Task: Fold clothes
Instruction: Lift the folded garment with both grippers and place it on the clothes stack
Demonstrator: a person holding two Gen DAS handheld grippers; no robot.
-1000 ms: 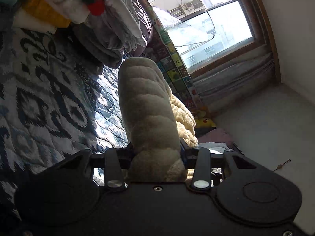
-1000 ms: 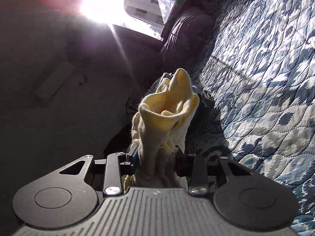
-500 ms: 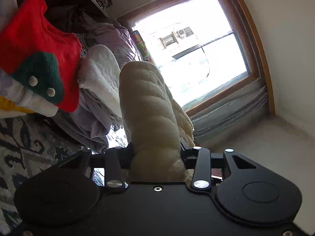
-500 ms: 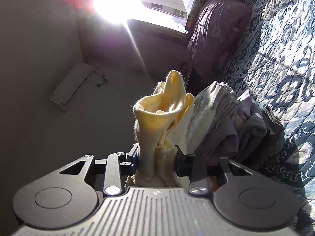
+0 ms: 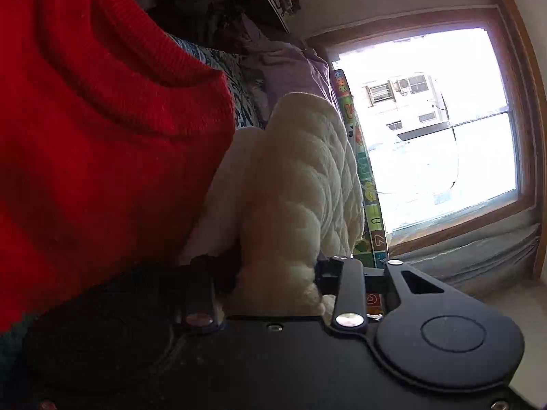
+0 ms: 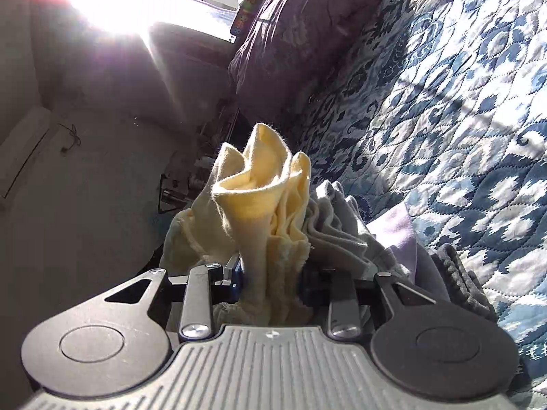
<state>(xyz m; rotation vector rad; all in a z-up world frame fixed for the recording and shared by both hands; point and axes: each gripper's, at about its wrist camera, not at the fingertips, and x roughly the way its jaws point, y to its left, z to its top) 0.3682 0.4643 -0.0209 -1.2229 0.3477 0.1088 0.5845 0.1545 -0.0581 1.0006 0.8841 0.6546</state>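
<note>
Fingers of the left gripper (image 5: 278,270) are pinched on a cream quilted garment (image 5: 301,184), whose thick bunched fold rises from between them, straight ahead along the fingers' line, with its rounded top leaning slightly left. The left finger is mostly hidden in shadow behind a red knit sweater (image 5: 95,130), which fills the left half of the left wrist view and presses against the cream fabric's side. Just right of the garment stands a narrow strip of colourful printed panel (image 5: 362,171), and beyond it a wood-framed window (image 5: 444,130) glares white. Behind the garment's top lie a mauve bundle of fabric (image 5: 290,75) and a glimpse of blue-patterned quilt (image 5: 242,102).

The right gripper (image 6: 270,278) is clamped on the yellow fleecy side of the garment (image 6: 263,191), which stands up from its fingers in a crumpled, flaring cone, long axis pointing ahead and away from the camera. Touching it on the right is a pile of grey and lilac folded clothes (image 6: 369,239), resting on the bed's blue-and-white quilt (image 6: 461,119). A purple pillow (image 6: 301,34) lies at the far end, and beige floor (image 6: 85,188) spreads to the left under strong sun glare.
</note>
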